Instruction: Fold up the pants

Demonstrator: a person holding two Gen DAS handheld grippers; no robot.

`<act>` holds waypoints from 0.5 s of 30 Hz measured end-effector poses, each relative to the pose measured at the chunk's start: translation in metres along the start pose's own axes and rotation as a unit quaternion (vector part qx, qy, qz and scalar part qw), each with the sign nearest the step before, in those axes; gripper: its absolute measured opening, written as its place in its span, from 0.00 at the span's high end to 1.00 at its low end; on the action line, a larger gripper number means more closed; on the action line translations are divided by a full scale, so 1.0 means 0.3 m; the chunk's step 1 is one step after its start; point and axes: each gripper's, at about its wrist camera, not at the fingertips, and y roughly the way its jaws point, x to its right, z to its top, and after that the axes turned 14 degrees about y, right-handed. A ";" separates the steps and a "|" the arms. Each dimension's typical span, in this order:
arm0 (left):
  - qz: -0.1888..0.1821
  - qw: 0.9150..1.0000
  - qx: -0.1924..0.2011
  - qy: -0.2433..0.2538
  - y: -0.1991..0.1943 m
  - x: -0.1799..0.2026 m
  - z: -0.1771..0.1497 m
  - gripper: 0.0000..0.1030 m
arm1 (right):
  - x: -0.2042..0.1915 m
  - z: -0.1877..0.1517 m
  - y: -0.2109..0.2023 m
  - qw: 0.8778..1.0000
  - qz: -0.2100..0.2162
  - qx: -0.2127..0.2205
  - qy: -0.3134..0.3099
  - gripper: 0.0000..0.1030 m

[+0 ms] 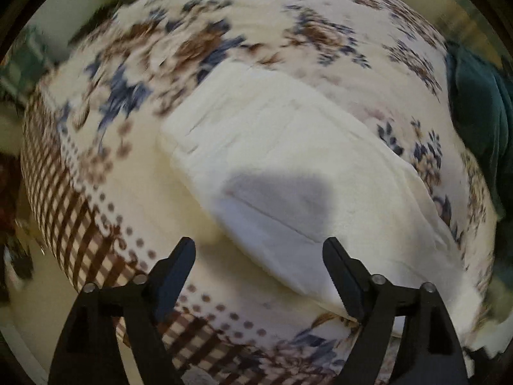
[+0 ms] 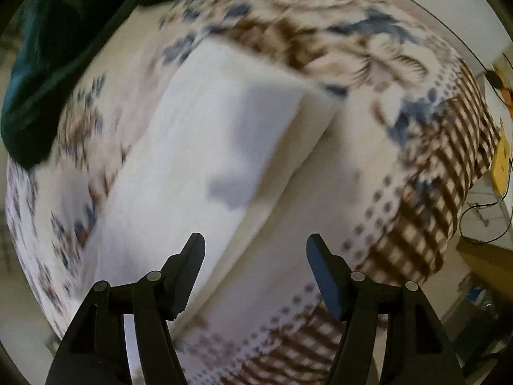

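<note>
Both fingers of my left gripper [image 1: 258, 250] stand spread, holding nothing; my right gripper [image 2: 255, 247] is spread the same way. Each hovers above one pair of white pants [image 1: 288, 166], lying folded on the flowered bedspread [image 1: 134, 93]. Beyond, one dark green cloth [image 2: 54, 64], its edges blurred.
</note>
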 end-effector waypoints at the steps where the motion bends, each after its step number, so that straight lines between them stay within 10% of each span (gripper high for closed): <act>1: 0.000 1.000 -0.001 0.011 0.008 0.032 -0.002 0.21 | 0.011 0.035 -0.003 1.000 0.008 0.004 0.010 0.34; 9: -0.019 0.995 -0.032 0.092 0.098 0.383 0.025 0.21 | 0.058 0.292 0.115 0.997 0.042 0.004 0.058 0.35; 13: -0.030 0.989 -0.033 0.143 0.116 0.592 0.016 0.21 | 0.063 0.347 0.175 0.991 0.094 -0.006 0.094 0.90; 15: -0.032 0.985 -0.035 0.164 0.121 0.672 0.001 0.21 | 0.057 0.337 0.150 0.991 0.097 0.013 0.088 0.96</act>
